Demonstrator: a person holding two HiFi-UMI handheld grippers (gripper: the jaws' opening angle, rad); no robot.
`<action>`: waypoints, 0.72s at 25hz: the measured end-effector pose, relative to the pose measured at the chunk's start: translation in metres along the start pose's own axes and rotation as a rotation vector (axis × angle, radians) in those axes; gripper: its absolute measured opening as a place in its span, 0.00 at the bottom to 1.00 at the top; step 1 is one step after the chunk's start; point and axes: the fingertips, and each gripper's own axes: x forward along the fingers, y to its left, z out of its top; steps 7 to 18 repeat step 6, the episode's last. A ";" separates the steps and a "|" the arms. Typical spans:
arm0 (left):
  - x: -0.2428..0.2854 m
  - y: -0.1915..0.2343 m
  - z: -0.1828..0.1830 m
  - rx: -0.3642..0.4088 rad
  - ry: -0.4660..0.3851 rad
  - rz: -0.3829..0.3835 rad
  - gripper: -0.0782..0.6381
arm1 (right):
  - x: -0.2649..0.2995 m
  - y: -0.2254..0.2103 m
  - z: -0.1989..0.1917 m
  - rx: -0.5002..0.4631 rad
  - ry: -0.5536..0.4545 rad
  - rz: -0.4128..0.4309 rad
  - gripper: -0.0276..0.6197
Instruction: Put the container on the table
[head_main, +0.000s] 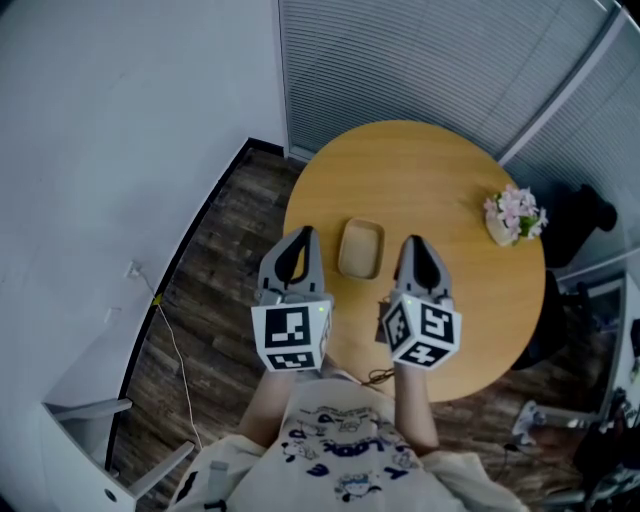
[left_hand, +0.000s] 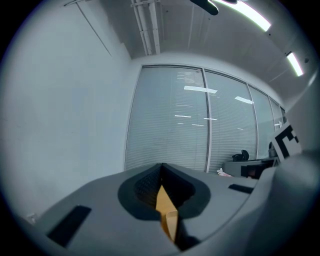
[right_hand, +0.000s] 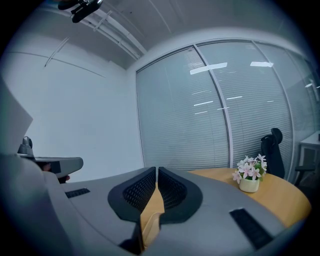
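CONTAINER ON TABLE, BOTH TONGS CLENCHED & EMPTY

- Item 1: container (head_main: 361, 248). Tan, shallow, rounded-rectangular; rests on the round wooden table (head_main: 420, 170) near its front edge. Long axis runs away from the person, slightly tilted.
- Item 2: left tongs (head_main: 303, 235). Clenched, nothing held; container lies just to their right & a little ahead.
- Item 3: right tongs (head_main: 412, 243). Clenched, nothing held; container just to their left.
- Relation: container sits between the 2 tongs, apart from both, approx. centred; neither clearly nearer.
- Item 4: flower pot (head_main: 515, 215). Far right of table, well apart from container.
- Status (judged): placement looks complete
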 end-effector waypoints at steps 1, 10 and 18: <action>0.000 0.000 0.000 -0.001 0.000 -0.001 0.11 | 0.000 0.000 0.000 0.000 0.000 0.001 0.07; 0.003 -0.001 0.000 -0.001 0.003 0.001 0.11 | 0.003 -0.003 0.001 -0.002 -0.003 0.002 0.07; 0.003 -0.001 0.000 -0.001 0.003 0.001 0.11 | 0.003 -0.003 0.001 -0.002 -0.003 0.002 0.07</action>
